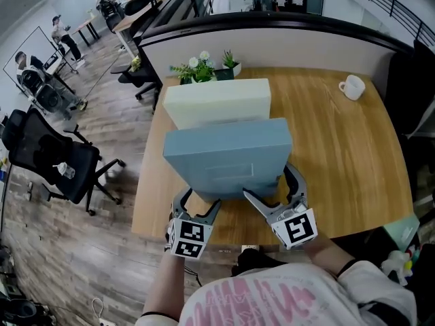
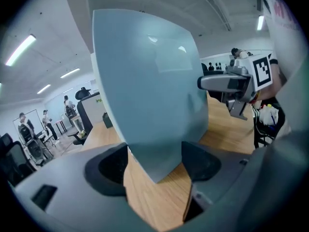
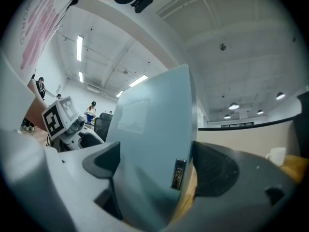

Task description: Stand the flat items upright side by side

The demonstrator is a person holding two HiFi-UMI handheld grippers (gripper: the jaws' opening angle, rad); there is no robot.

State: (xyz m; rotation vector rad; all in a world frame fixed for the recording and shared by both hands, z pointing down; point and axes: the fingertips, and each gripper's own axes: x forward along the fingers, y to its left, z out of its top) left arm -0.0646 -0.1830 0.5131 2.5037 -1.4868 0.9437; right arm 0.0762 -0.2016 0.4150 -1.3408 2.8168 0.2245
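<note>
Ceiling strip lights (image 2: 19,50) give bright, even light; soft glare sits on the blue box (image 2: 149,81); fisheye bends edges.

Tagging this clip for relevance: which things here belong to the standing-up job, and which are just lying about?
Job: blue box, held by left gripper and right gripper; cream box behind it.
Lying about: white mug, potted plant, office chair.

readable text: none | label (image 3: 179,174) on blue box (image 3: 154,144): blurred (pink shirt print (image 1: 272,304) too)
</note>
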